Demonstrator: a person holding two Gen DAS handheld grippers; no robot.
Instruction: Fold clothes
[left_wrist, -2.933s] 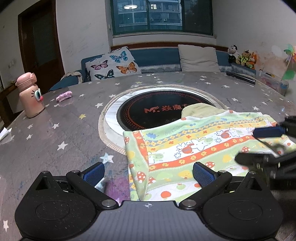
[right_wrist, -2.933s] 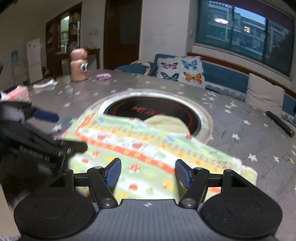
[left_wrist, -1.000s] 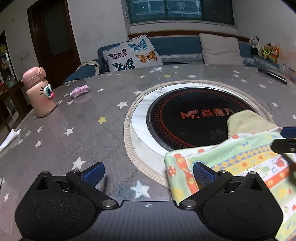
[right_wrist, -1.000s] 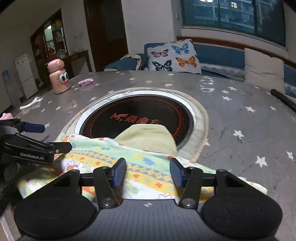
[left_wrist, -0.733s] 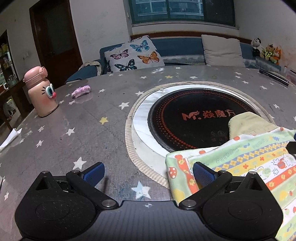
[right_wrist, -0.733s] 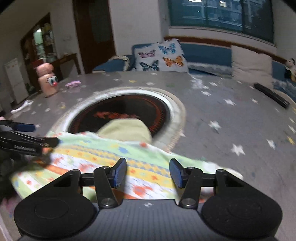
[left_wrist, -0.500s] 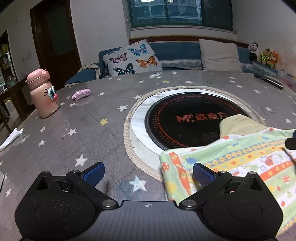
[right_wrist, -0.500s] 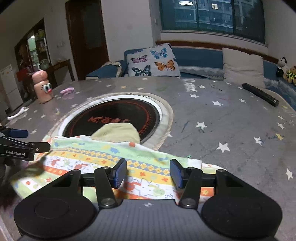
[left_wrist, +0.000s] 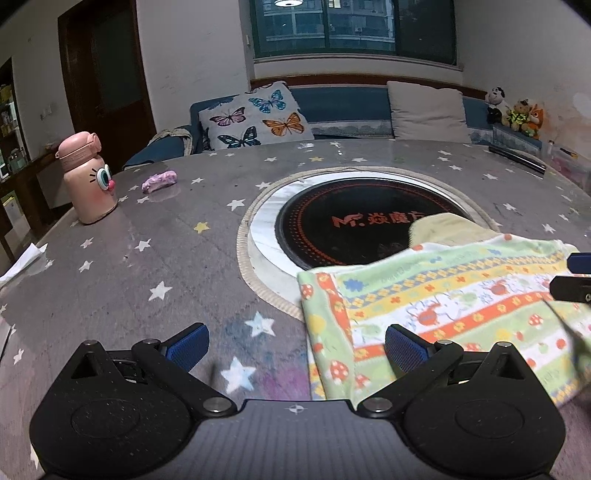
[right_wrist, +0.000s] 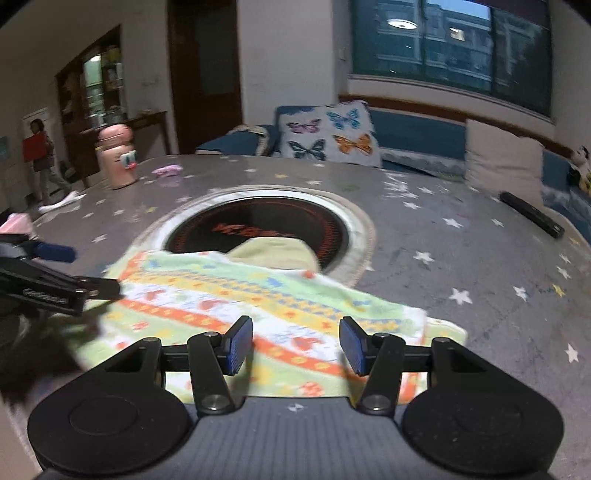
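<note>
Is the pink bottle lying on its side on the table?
No, the pink bottle stands upright on the table, well left of the patterned cloth.

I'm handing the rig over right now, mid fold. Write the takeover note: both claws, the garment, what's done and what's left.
Left claw: open, holding nothing, low over the star-print table at the garment's left edge.
Right claw: open, holding nothing, above the garment's near edge.
Garment: the printed green, orange and yellow cloth lies flat on the table, its far edge over the rim of the round black cooktop. A plain yellow-green part sticks out from under that edge onto the cooktop.
Done: the cloth looks at least partly folded; how many folds, I cannot tell.
Left: likely regrip an edge, make the next fold and tuck in the yellow-green part.
</note>
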